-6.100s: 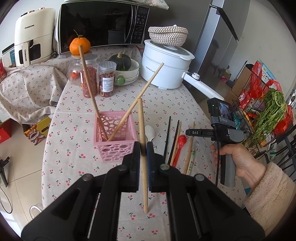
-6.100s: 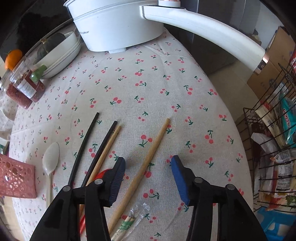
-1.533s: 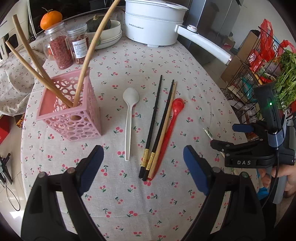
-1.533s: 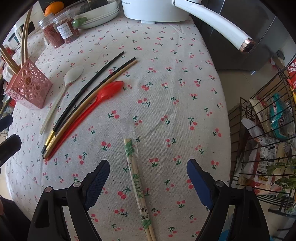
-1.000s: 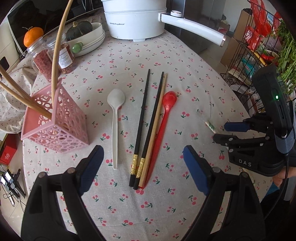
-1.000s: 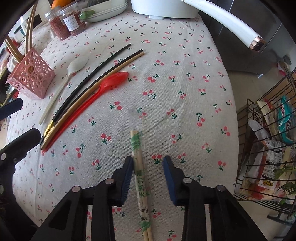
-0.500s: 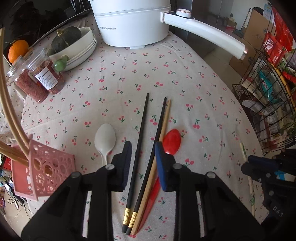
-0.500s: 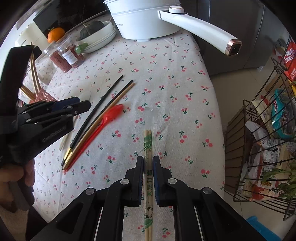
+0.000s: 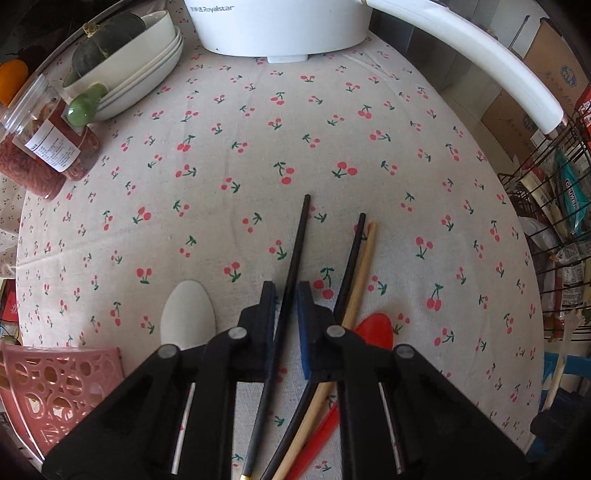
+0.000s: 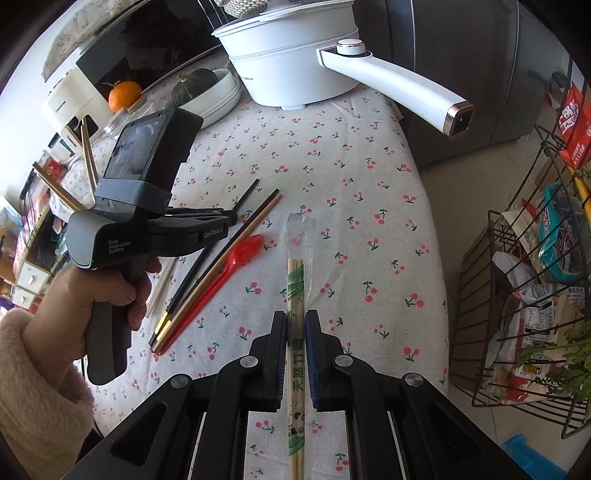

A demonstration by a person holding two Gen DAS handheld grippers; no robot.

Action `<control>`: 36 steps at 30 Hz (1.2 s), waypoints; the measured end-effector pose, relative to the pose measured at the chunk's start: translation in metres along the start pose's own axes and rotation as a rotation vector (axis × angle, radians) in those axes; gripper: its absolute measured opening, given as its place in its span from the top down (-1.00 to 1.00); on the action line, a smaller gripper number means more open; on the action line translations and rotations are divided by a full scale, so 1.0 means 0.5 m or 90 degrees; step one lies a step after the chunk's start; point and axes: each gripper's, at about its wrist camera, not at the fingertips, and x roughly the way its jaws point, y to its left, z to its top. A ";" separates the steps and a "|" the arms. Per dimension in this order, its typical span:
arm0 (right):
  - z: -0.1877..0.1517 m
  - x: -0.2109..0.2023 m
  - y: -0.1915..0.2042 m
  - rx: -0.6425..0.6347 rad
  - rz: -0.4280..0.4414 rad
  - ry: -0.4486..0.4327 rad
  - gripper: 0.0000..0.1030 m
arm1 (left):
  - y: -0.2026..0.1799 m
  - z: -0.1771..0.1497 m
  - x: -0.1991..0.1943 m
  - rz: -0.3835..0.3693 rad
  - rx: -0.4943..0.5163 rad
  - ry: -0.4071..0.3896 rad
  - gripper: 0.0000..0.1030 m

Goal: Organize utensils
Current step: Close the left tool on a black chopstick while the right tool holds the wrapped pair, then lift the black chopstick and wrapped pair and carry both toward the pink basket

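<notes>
My left gripper point(image 9: 286, 295) is closed around a black chopstick point(image 9: 295, 251) that lies on the cherry-print tablecloth. Right of it lie a second black chopstick point(image 9: 352, 258), a wooden chopstick point(image 9: 364, 266) and a red spoon point(image 9: 375, 328). A white spoon point(image 9: 188, 314) lies to the left, next to the pink basket point(image 9: 55, 384). My right gripper point(image 10: 295, 321) is shut on a wrapped pair of wooden chopsticks point(image 10: 295, 291) and holds it above the table. The left gripper point(image 10: 218, 225) also shows in the right wrist view, low over the black chopstick.
A white electric pot point(image 9: 280, 26) with a long handle point(image 9: 480, 55) stands at the back. Stacked bowls with a squash point(image 9: 125, 70) and spice jars point(image 9: 48, 144) are at the back left. A wire rack of groceries point(image 10: 535, 277) stands off the table's right edge.
My left gripper has dropped to the table and closed around the black chopstick. My right gripper has lifted the wrapped chopsticks higher off the cloth.
</notes>
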 end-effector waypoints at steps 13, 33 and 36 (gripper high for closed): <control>-0.002 -0.039 -0.014 0.025 0.000 -0.037 0.81 | -0.017 -0.034 -0.075 0.037 0.038 -0.075 0.86; -0.007 -0.160 0.103 -0.003 0.031 -0.174 0.81 | 0.083 -0.228 -0.334 -0.079 -0.002 -0.290 0.88; 0.001 -0.169 0.128 -0.011 0.032 -0.197 0.81 | 0.097 -0.242 -0.360 -0.092 -0.007 -0.317 0.88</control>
